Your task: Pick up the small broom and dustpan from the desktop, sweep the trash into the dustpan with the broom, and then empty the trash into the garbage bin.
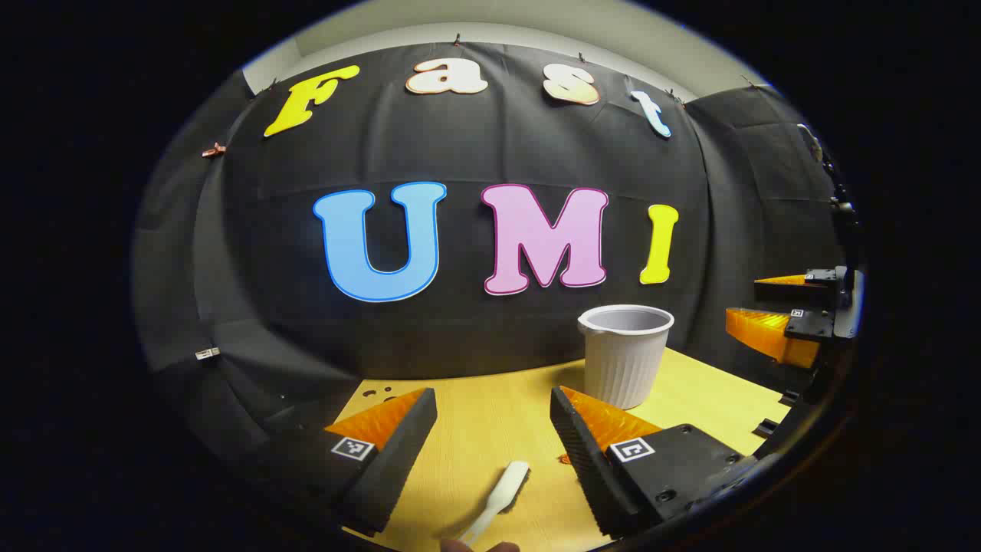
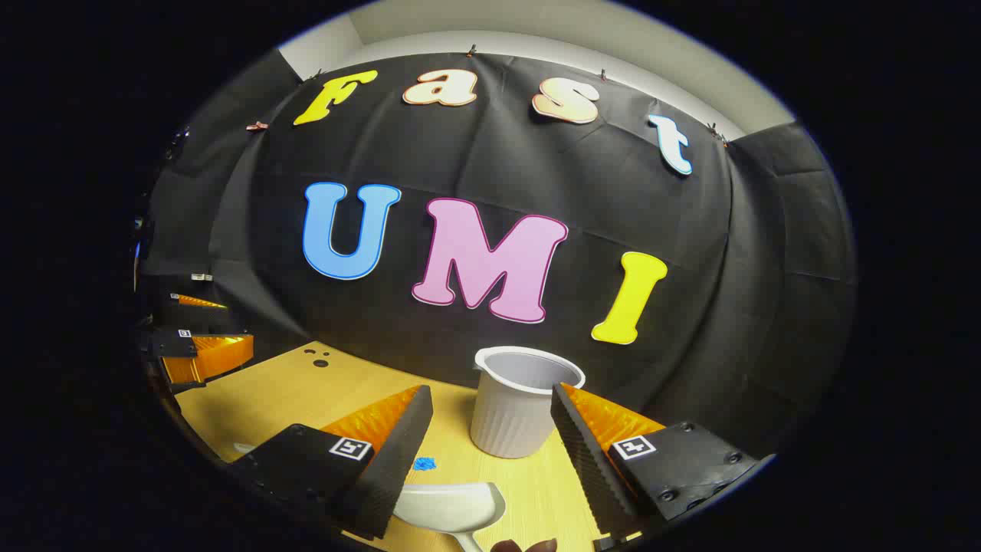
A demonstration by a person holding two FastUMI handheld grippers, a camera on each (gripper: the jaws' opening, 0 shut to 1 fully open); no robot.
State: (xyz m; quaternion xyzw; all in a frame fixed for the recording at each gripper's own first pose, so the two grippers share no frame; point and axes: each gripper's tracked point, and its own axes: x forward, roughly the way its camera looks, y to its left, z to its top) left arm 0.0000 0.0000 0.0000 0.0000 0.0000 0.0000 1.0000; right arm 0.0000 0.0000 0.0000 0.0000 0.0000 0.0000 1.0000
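My left gripper (image 1: 492, 399) is open above the wooden desktop (image 1: 475, 429). A slim white handle (image 1: 502, 491), apparently the small broom's, lies on the desk between its fingers, touching neither. In the right gripper view, my right gripper (image 2: 490, 392) is also open, and the white dustpan (image 2: 448, 506) lies low between its fingers, untouched. A small blue scrap of trash (image 2: 424, 463) sits just beyond the pan. The white ribbed garbage bin (image 1: 625, 353) stands upright at the back of the desk, and the bin (image 2: 521, 406) is directly ahead of the right gripper.
The right gripper (image 1: 789, 322) hangs at the far right of the left gripper view, and the left gripper (image 2: 199, 353) at the far left of the right gripper view. A tiny orange scrap (image 1: 563, 458) lies by the left gripper's right finger. Black cloth closes the back.
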